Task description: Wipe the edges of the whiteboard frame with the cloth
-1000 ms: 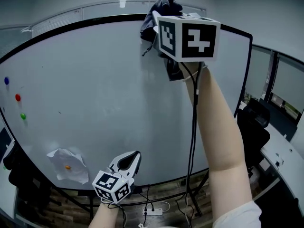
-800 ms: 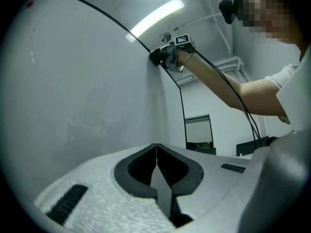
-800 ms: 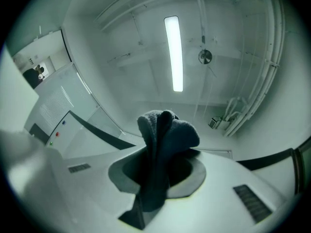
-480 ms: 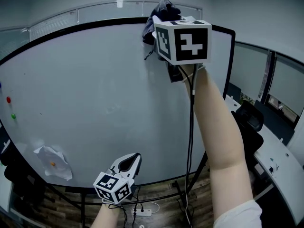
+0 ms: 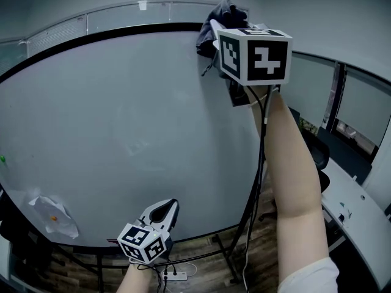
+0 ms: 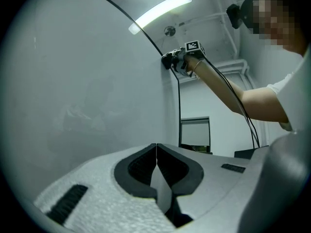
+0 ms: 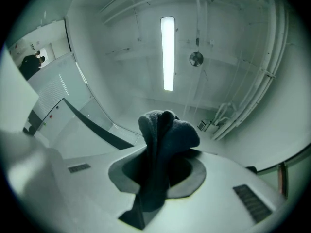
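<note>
Jaws: right gripper (image 7: 156,154) clamped on cloth (image 7: 165,130) at whiteboard frame (image 5: 122,32) top, contact hidden; left gripper (image 6: 156,147) together, empty.

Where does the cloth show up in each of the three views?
Head view: cloth at the top, right of centre, on the whiteboard frame.
Left gripper view: small dark lump, upper centre, at the frame's far end.
Right gripper view: centre, clamped in the right gripper.
Shared landmark: the black frame.
</note>
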{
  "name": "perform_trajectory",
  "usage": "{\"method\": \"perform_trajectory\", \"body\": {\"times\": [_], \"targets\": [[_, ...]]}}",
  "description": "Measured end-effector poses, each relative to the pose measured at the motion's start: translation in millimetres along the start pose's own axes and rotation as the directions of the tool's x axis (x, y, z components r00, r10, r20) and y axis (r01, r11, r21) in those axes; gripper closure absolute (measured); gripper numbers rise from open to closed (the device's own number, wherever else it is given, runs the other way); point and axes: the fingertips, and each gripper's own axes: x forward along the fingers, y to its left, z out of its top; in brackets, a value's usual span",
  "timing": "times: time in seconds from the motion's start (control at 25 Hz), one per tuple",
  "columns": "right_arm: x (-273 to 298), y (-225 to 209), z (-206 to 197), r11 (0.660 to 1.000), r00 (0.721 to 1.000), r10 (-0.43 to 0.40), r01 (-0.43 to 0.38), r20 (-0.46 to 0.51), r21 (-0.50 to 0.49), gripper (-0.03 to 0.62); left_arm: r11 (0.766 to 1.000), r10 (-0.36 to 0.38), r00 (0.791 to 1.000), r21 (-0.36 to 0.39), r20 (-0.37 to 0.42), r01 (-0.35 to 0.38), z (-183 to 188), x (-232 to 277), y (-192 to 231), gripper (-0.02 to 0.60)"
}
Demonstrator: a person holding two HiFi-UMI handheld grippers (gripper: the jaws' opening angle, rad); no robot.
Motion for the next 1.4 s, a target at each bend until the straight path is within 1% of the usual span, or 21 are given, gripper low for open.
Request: {"method": "perform_trajectory", "body": {"times": [0.12,0.2,0.36,0.44,0.56,0.72,0.88,1.0,1.12,1.2,1.4], "targets": [[-4,-27,-6,0.999,0.999,-0.047,0.047,-0.006,0.016,0.525,1.0,-0.007,1.0,-0.008,0.004,0.007,-1,16,2,0.563],[-7,-41,-10,0.997,0.997,-0.073,0.073,-0.021,0.007,0.525,1.0,-0.02,1.0,-0.02,-0.007,0.02,-8,30,-2,0.563],[-16,-77,-19,0.993,0.992,-0.118,0.118,-0.051,-0.007,0.525,0.996,-0.089,0.996,-0.021,-0.03,0.088,-19,60,-29,0.563],[-20,-97,-22,0.992,0.991,-0.118,0.12,-0.059,0.039,0.525,0.991,-0.132,0.991,-0.014,-0.036,0.131,-22,74,-45,0.563],[-26,-120,-26,0.984,0.992,-0.106,0.115,-0.071,0.133,0.525,0.983,-0.183,0.982,-0.034,-0.037,0.182,-28,88,-59,0.563],[-33,-149,-30,0.976,0.979,-0.182,0.192,-0.096,0.107,0.525,0.977,-0.211,0.977,-0.051,-0.041,0.209,-33,101,-68,0.563],[-41,-173,-39,0.966,0.969,-0.222,0.234,-0.113,0.107,0.525,0.971,-0.236,0.969,-0.047,-0.075,0.233,-39,117,-82,0.563],[-47,-185,-47,0.962,0.958,-0.253,0.264,-0.134,0.07,0.525,0.969,-0.246,0.964,-0.038,-0.097,0.243,-42,129,-89,0.563],[-55,-190,-61,0.955,0.95,-0.275,0.288,-0.147,0.077,0.525,0.969,-0.248,0.962,-0.034,-0.115,0.246,-47,136,-95,0.563],[-60,-188,-69,0.952,0.948,-0.279,0.293,-0.151,0.086,0.525,0.966,-0.259,0.958,-0.033,-0.12,0.257,-52,137,-100,0.563],[-66,-181,-81,0.95,0.94,-0.291,0.306,-0.18,0.06,0.525,0.96,-0.28,0.952,-0.048,-0.126,0.276,-56,136,-109,0.563]]}}
